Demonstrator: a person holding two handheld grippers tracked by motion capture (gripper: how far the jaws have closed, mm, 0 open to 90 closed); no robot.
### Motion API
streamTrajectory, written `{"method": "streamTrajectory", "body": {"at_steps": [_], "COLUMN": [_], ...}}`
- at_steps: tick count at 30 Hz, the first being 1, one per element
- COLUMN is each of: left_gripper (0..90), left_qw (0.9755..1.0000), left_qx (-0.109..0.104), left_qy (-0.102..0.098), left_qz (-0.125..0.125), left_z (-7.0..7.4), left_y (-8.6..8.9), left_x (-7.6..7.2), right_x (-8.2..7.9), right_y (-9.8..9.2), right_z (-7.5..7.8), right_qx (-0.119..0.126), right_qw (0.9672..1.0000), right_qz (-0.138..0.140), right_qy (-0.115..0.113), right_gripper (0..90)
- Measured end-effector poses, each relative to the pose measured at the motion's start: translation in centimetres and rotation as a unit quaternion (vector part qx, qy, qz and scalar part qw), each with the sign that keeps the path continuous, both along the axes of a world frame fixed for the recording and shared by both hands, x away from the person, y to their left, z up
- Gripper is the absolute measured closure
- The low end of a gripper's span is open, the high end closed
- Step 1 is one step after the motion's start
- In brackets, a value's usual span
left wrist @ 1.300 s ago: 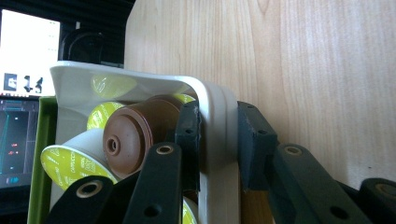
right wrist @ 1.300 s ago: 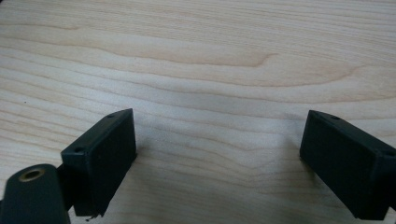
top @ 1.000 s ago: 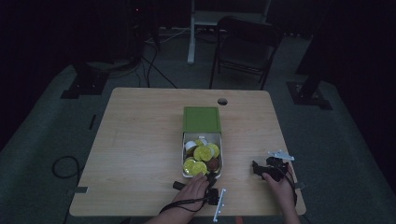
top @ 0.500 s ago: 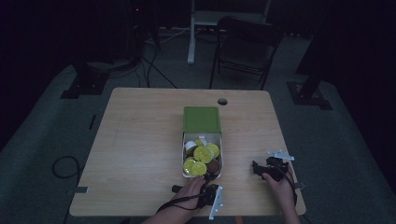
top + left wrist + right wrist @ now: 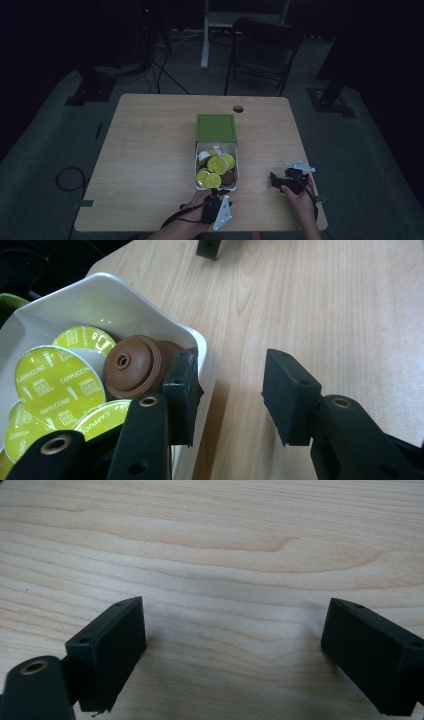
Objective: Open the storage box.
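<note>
White tray (image 5: 207,357) of 5 visible coffee capsules (image 5: 60,382) has its near wall between the released left gripper (image 5: 232,392) jaws; right gripper (image 5: 232,650) gapes over bare table (image 5: 225,540).

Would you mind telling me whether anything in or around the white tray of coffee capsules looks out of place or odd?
One thing: in the white tray, a brown capsule lies foil-down among capsules that show yellow-green lids. The left tongs straddle the tray's corner, one pad inside the wall, the other outside. Nothing looks spilled.
</note>
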State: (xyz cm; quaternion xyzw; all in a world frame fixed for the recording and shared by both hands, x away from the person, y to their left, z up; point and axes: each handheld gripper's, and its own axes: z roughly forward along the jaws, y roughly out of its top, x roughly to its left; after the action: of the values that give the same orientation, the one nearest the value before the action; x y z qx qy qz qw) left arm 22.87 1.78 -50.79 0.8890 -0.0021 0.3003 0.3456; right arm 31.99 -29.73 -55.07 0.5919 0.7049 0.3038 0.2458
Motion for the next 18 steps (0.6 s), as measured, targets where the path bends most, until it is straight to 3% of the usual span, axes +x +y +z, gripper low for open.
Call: {"method": "streamTrajectory", "body": {"at_steps": [5,12,18], "left_gripper": [60.3,59.6,59.4], "left_qw": [0.9995,0.9989,0.9974], "left_qx": [-0.021,-0.025,-0.032], "left_qy": [0.022,0.034,0.058], "left_qz": [0.006,0.018,0.031], "left_z": [0.2,-0.1,-0.6], "left_y": [1.0,2.5,4.0], "left_x": [0.0,0.1,0.2], "right_x": [0.0,0.0,0.0], "right_y": [0.0,0.0,0.0], "right_z": [0.0,0.0,0.0], "right_qx": [0.0,0.0,0.0], "right_qw": [1.0,1.0,1.0], "right_qz": [0.0,0.0,0.0], "right_qy": [0.0,0.0,0.0], "right_gripper": [10.2,10.2,10.2]}}
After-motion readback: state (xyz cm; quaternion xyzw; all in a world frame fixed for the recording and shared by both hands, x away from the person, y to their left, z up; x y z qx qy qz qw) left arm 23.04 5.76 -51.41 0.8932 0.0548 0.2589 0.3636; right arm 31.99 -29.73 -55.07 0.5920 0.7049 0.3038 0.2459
